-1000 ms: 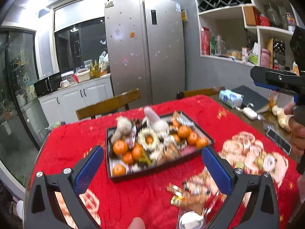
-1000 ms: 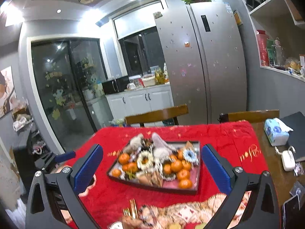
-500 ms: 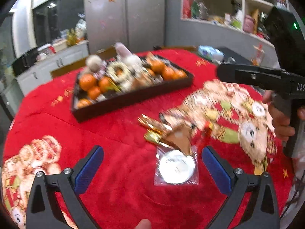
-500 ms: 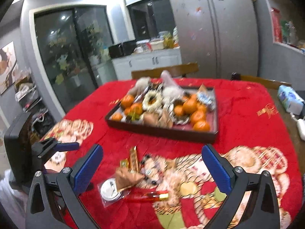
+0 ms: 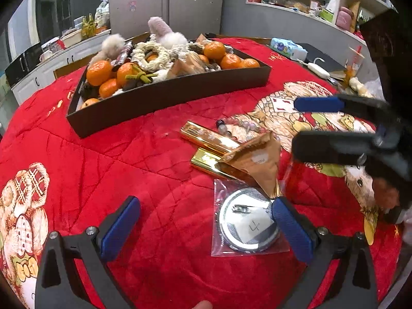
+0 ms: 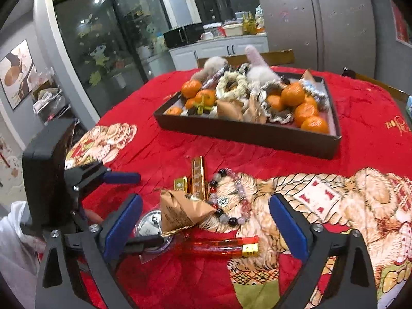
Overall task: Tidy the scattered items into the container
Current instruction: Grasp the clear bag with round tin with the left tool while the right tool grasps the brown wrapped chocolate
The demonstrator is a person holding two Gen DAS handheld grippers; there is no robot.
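Note:
A dark tray [image 5: 164, 95] full of oranges and plush items stands on the red cloth; it also shows in the right wrist view [image 6: 257, 131]. Loose items lie in front of it: two gold bars [image 5: 208, 136], a brown packet [image 5: 257, 162], a bagged round badge [image 5: 247, 224], a bead bracelet [image 6: 231, 200] and a red lighter [image 6: 221, 248]. My left gripper [image 5: 203, 224] is open, low over the cloth, its right finger at the badge. My right gripper [image 6: 206, 224] is open over the packet, bracelet and lighter.
A tissue pack [image 5: 287, 47] and a white charger [image 5: 318, 68] lie on the bare table beyond the cloth at the right. Wooden chairs [image 6: 273, 56] stand behind the table. Shelves and a fridge line the far wall.
Both grippers have tilted down and come closer to the loose items in front of the tray. Both have stayed open. Nothing has been picked up.

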